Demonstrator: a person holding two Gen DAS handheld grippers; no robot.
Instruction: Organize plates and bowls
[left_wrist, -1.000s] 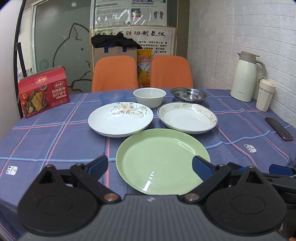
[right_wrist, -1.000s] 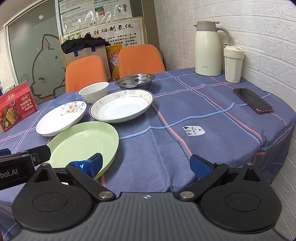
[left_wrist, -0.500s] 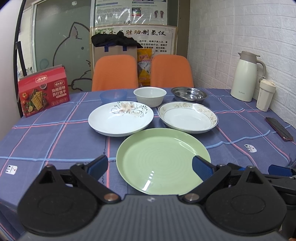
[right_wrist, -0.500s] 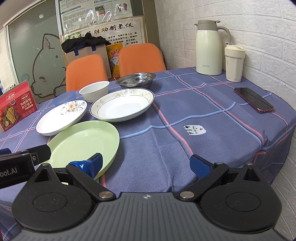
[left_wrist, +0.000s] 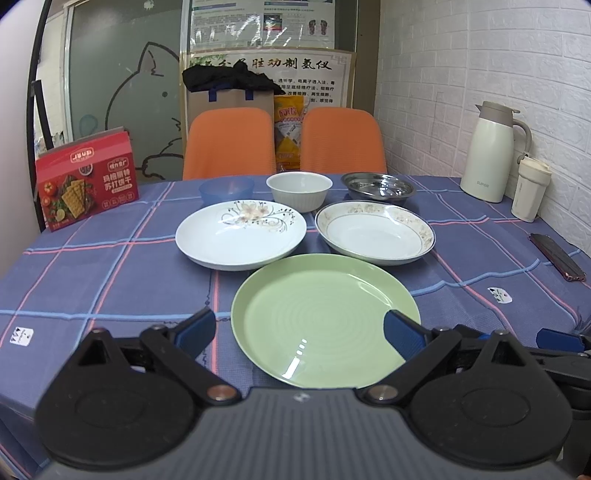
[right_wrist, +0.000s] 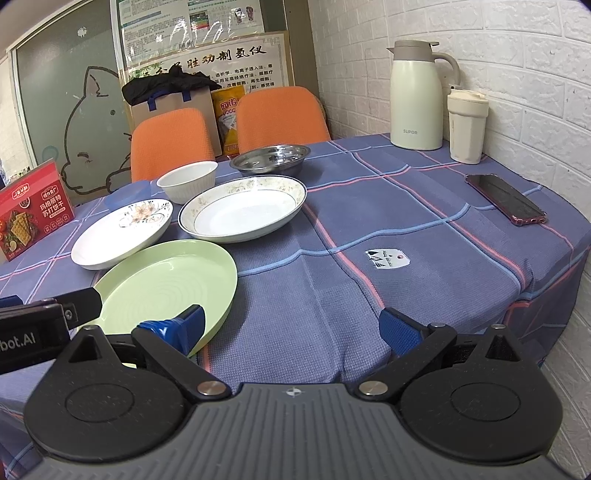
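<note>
Left gripper (left_wrist: 297, 330) wide open, empty, over near rim of green plate (left_wrist: 317, 314). Right gripper (right_wrist: 291, 325) wide open, empty, above bare blue tablecloth (right_wrist: 369, 229) right of that plate. Behind: flowered plate (left_wrist: 240, 236), rimmed plate (left_wrist: 373, 232), white bowl (left_wrist: 299, 190), blue bowl (left_wrist: 226, 189), steel bowl (left_wrist: 377, 186). Phone (right_wrist: 506, 197) near right edge; brick wall (right_wrist: 517, 74) beyond.

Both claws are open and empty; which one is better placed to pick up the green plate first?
Probably the left claw: the green plate lies centred between its open fingers. The right claw points mostly at bare tablecloth, with the plate off toward its left finger.
</note>
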